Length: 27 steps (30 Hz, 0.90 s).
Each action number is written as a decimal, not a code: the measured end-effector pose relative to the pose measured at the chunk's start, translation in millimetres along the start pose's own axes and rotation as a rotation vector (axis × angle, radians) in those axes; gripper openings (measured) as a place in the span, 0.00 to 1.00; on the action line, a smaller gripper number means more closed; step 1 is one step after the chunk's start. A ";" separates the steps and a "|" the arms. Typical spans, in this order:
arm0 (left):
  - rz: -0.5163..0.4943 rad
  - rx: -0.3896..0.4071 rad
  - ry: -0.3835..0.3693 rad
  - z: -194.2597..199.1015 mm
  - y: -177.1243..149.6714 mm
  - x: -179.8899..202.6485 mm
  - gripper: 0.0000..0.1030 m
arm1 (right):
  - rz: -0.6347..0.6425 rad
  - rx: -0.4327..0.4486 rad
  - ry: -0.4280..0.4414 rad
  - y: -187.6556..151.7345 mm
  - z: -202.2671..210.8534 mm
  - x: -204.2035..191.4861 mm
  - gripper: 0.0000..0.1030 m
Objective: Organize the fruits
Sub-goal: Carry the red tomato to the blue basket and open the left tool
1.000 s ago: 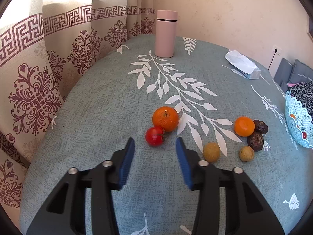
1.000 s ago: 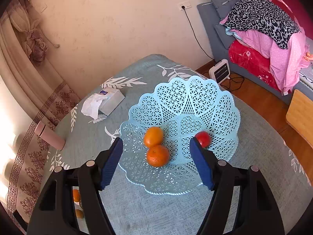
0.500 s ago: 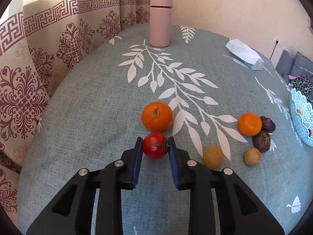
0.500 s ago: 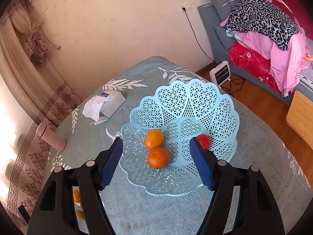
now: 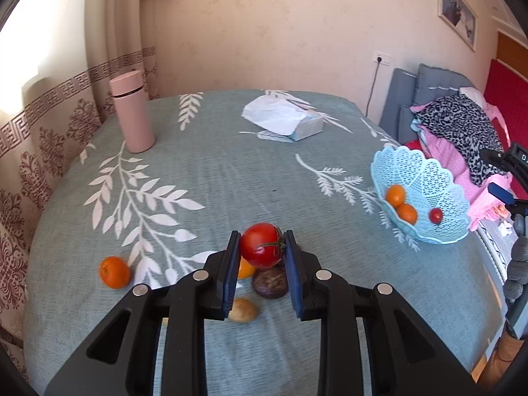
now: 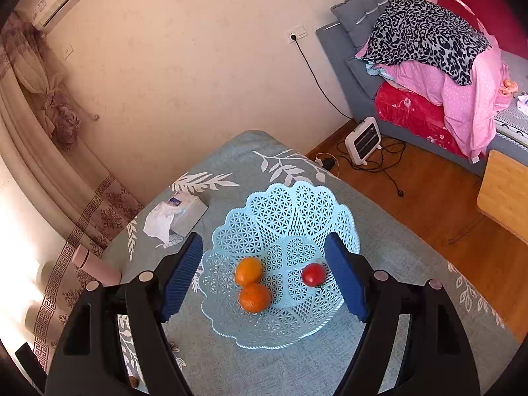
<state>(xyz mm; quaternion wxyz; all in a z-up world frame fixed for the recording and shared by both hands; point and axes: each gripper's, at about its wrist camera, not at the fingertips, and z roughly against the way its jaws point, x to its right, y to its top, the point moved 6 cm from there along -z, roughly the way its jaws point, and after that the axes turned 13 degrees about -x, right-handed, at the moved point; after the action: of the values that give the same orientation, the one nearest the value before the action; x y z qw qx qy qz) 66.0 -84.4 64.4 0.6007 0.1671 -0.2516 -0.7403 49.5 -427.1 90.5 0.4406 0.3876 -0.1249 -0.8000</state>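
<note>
My left gripper (image 5: 260, 247) is shut on a red tomato (image 5: 262, 245), held above the teal tablecloth. Under it lie an orange (image 5: 246, 269) mostly hidden by the finger, a dark purple fruit (image 5: 270, 284) and a small tan fruit (image 5: 243, 310). Another orange (image 5: 114, 272) sits to the left. The light blue lattice basket (image 5: 425, 178) stands at the right with two oranges (image 5: 401, 204) and a small tomato (image 5: 436, 215). My right gripper (image 6: 264, 274) hangs above that basket (image 6: 290, 204); its jaws are opening and nothing is between them, with two oranges (image 6: 252, 287) and a tomato (image 6: 313, 274) below.
A pink flask (image 5: 132, 112) stands at the table's back left and a tissue box (image 5: 283, 122) at the back middle. Patterned curtains hang left. A sofa with piled clothes (image 6: 425, 46) and a small heater (image 6: 363, 140) lie beyond the table edge.
The left gripper closed on the red tomato, lifted it off the cloth and swung right toward the basket. The right gripper rose a little and its jaws widened.
</note>
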 end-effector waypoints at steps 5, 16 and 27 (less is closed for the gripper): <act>-0.111 -0.006 -0.108 -13.0 28.4 74.4 0.25 | -0.046 0.023 0.020 13.1 17.2 15.0 0.76; -0.288 -0.056 -0.260 -41.0 55.4 193.4 0.27 | -0.069 0.029 0.037 19.0 26.0 21.8 0.77; -0.243 0.019 -0.158 -33.1 66.2 161.4 0.81 | -0.068 0.032 0.039 17.5 25.6 18.9 0.77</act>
<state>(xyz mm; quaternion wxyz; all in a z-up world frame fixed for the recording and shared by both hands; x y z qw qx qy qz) 101.5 -257.3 84.2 0.4836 0.1431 -0.2829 -0.8159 35.6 -456.1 107.4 0.4091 0.4142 -0.1160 -0.8048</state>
